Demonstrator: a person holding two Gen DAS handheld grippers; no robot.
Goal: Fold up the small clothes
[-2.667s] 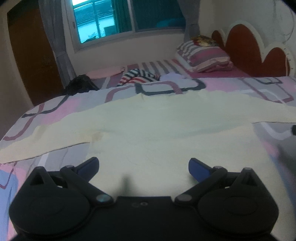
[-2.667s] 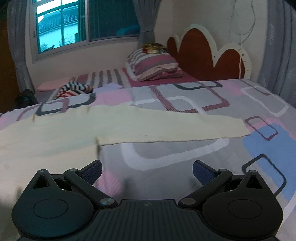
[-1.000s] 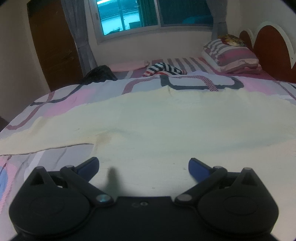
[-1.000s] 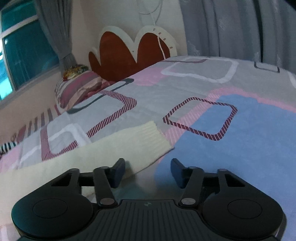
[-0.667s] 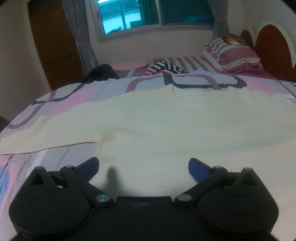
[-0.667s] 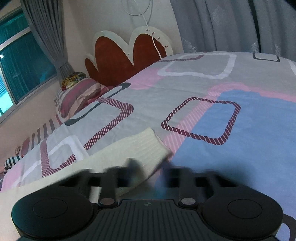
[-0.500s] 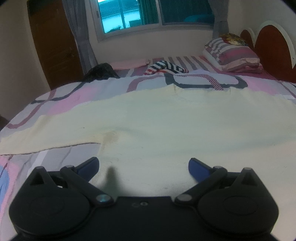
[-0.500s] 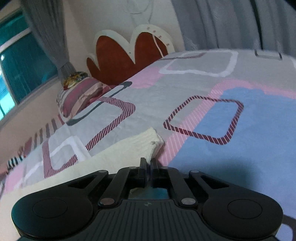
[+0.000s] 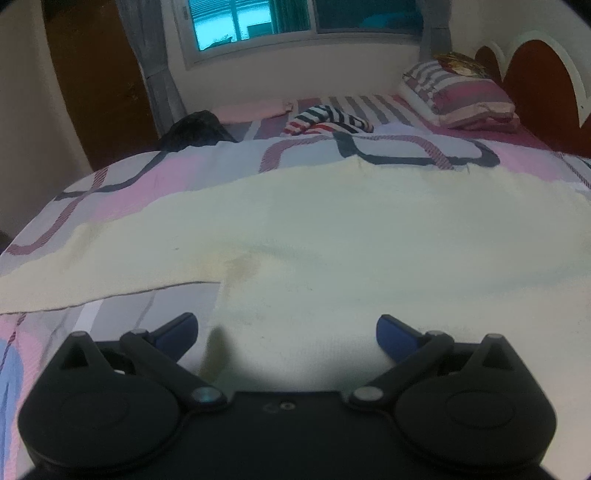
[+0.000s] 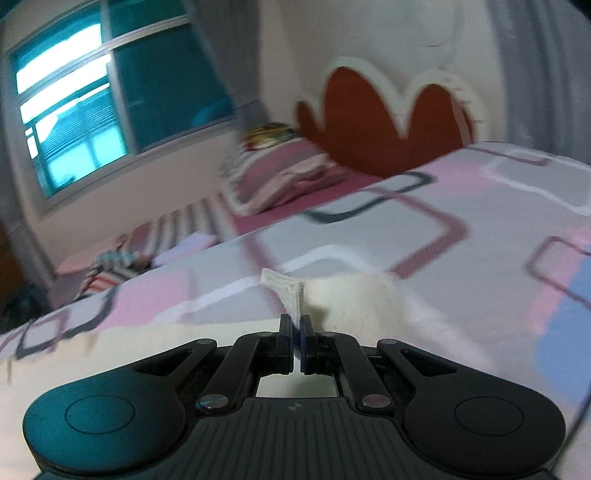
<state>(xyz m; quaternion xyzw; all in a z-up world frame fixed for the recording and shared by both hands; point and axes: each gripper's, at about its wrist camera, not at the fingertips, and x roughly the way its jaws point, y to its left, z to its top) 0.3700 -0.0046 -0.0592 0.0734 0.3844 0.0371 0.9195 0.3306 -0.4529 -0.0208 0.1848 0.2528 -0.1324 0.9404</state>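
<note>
On the bed [image 9: 155, 177], your cream sweater [image 9: 332, 236] lies spread flat over the patterned quilt, one sleeve [image 9: 92, 266] reaching out to the left edge of the left wrist view. Your left tongs [image 9: 286, 326] hang low over the sweater's body, level, spread wide with nothing between them. Your right tongs [image 10: 296, 328] are pressed together on the ribbed cuff [image 10: 286, 288] of the other sleeve, which stands up from the pinch while the cloth beside it bunches on the quilt. That view is blurred. Beyond lie a striped garment [image 9: 328, 123], a striped pillow [image 9: 458, 96] against the red scalloped headboard [image 9: 535, 81], a window [image 9: 295, 18] with grey curtains, and a dark wooden door [image 9: 99, 81].
</note>
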